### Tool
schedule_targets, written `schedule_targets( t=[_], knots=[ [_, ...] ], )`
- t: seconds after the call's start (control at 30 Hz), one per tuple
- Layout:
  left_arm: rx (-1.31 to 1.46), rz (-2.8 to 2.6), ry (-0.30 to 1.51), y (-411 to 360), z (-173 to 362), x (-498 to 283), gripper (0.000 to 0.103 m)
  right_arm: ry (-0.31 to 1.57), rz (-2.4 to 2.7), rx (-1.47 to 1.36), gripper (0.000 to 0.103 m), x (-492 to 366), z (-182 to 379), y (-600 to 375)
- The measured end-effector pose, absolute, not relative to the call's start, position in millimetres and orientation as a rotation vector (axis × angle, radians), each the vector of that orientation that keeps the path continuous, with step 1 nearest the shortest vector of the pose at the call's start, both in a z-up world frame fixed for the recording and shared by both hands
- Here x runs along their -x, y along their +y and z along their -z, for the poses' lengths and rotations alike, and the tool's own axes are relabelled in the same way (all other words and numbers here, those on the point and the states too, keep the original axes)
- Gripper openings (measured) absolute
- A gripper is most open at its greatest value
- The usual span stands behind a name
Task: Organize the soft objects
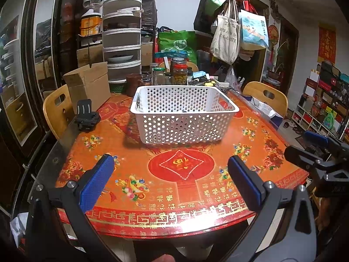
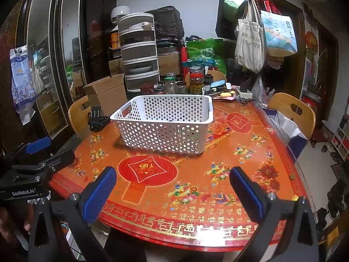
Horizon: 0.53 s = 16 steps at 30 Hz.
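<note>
Left gripper [image 1: 170, 170] and right gripper [image 2: 173, 181] both wide open, nothing held, hovering over table's [image 1: 130, 152] near edge. White basket [image 1: 185, 118] sits mid-table; contents unclear.

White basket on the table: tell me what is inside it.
The white basket looks nearly empty: only a small dark item shows on its floor, too small to identify. The near wall hides part of the floor.

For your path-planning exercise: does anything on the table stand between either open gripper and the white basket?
Nothing visible does. Bare tabletop lies between the left gripper, the right gripper and the basket.
</note>
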State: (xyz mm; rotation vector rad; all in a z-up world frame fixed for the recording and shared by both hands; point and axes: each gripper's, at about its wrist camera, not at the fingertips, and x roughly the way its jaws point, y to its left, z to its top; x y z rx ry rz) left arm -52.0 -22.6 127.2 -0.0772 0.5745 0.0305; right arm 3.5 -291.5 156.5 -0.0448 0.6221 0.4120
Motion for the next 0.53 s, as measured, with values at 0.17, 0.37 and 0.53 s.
schedule_targets(
  t=[0.17, 0.37, 0.53],
  knots=[
    [0.073, -0.027, 0.576, -23.8, -125.8, 52.5, 0.103, 0.622, -0.412, 0.046, 0.103, -3.6, -156.2, -291.0],
    [0.08, -0.028, 0.565, -22.0, -126.9, 53.9, 0.103, 0.624, -0.411, 0.048, 0.103, -3.8, -155.3, -290.7],
    [0.082, -0.024, 0.558, -20.3, -130.4, 54.9, 0.103, 0.624, -0.411, 0.048, 0.103, -3.8, -155.2, -290.8]
  ],
)
